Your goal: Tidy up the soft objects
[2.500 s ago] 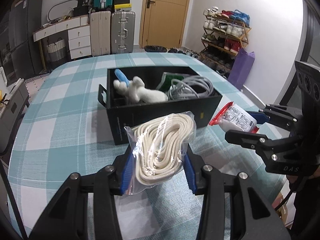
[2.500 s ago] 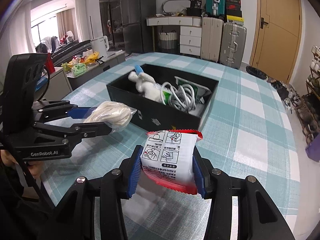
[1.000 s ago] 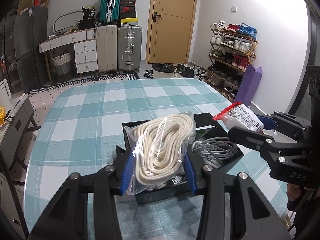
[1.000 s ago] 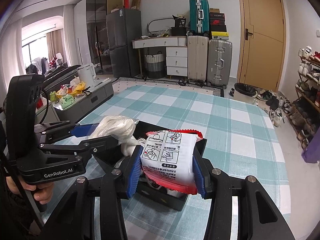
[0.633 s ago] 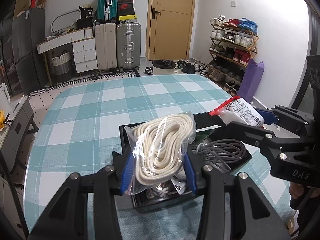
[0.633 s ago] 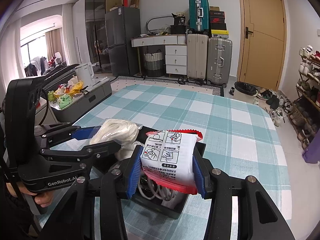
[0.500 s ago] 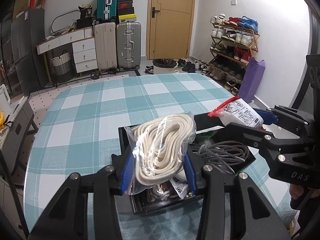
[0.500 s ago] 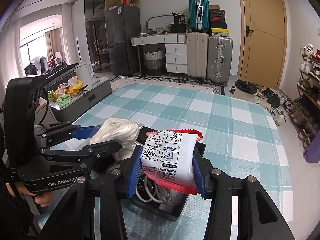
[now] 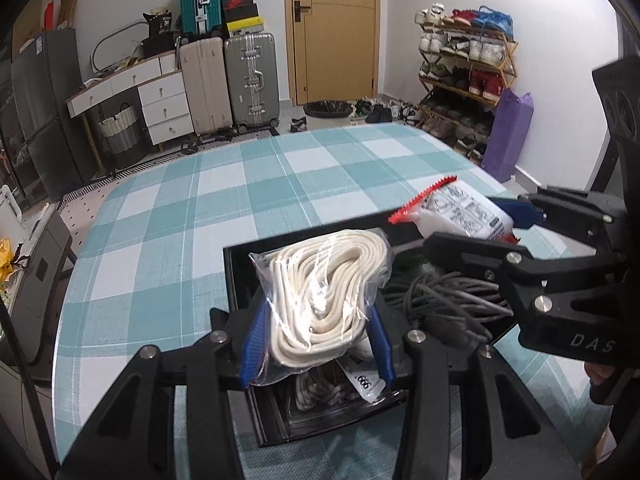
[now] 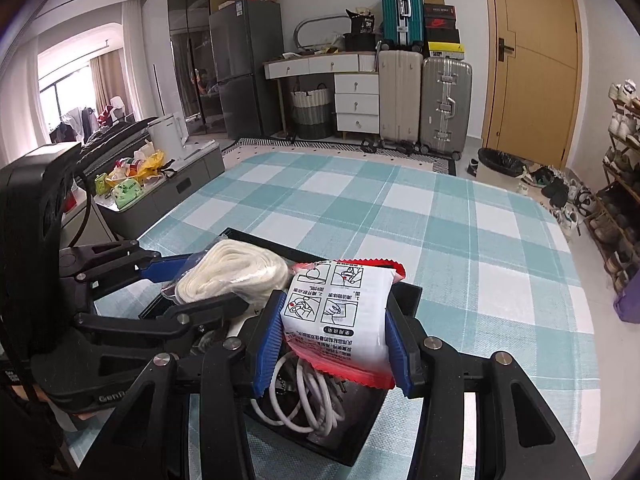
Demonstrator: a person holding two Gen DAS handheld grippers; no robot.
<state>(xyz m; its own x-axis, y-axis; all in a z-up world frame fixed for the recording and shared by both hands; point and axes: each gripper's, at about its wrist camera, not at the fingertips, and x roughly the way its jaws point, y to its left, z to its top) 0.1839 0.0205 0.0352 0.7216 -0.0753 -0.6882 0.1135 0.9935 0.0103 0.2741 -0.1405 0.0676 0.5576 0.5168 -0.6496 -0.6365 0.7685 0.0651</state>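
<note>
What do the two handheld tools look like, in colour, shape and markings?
Both tools are matte black frames of angular linkage bars joined with round silver bolts. Each has two fingers lined with ribbed blue pads. The right tool carries pale "DAS" lettering on its body. The left tool shows partial white "Gen" lettering, a boxy black housing and a black cable.

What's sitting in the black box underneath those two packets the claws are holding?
Under the rope bag and white packet, the black box holds coiled grey cable, seen in the left wrist view.

Black tongs [image 9: 318, 344] w/ blue ribbed pads [image 9: 253, 344]; silver screws [image 9: 412, 336].
</note>
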